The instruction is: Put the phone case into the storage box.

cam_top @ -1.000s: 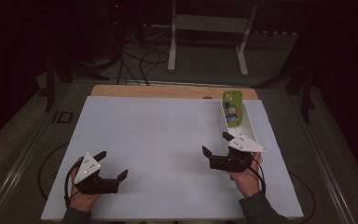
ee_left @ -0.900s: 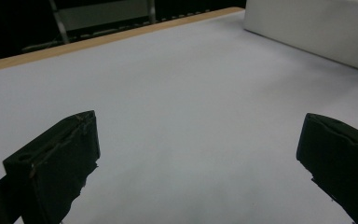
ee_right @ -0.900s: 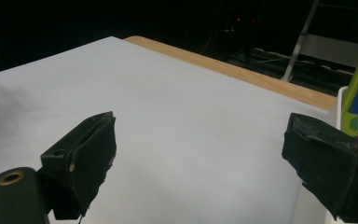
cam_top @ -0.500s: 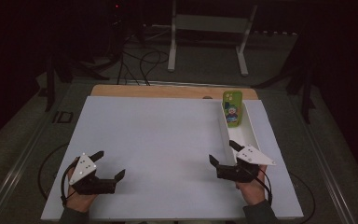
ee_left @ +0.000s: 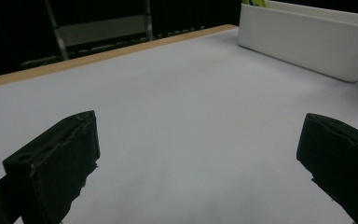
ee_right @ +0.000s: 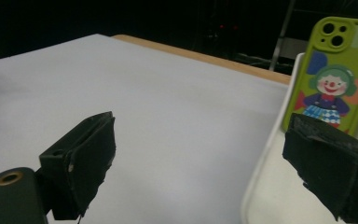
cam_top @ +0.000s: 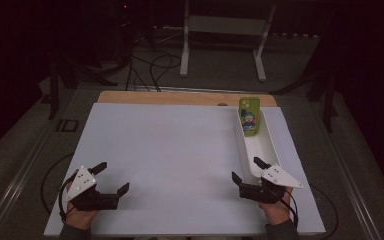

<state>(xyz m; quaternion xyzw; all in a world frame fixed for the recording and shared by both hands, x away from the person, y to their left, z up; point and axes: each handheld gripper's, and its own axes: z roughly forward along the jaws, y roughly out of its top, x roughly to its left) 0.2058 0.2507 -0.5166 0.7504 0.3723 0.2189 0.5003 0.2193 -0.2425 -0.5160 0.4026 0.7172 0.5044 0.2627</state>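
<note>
Both grippers, left (cam_top: 111, 178) and right (cam_top: 245, 172), have slid back toward the near edge, jaws wide and empty, so the phone (cam_top: 249, 116) propped in the tray's (cam_top: 261, 150) far end sits untouched.

Phone case (cam_top: 249, 116) lime green, printed with a cartoon clown: green hair, red nose, blue checked outfit, plus blue and orange blobs behind it; camera rings same green with dark lenses. Tray (cam_top: 258, 150) by the tabletop's right edge plain white, glossy. Tabletop (cam_top: 170, 160) covered in a flat pale white-grey sheet, no pattern; bare light tan wood strip (cam_top: 180, 98) along the far edge. Left gripper (cam_top: 111, 180) black, jaws matte black with worn pale edges, light grey three-cornered plate on top with small dark dots. Right gripper (cam_top: 246, 171) same black with light grey dotted plate; a brass-coloured ring on its body in the right gripper view. Cables black. Floor dark grey, surroundings near black.
</note>
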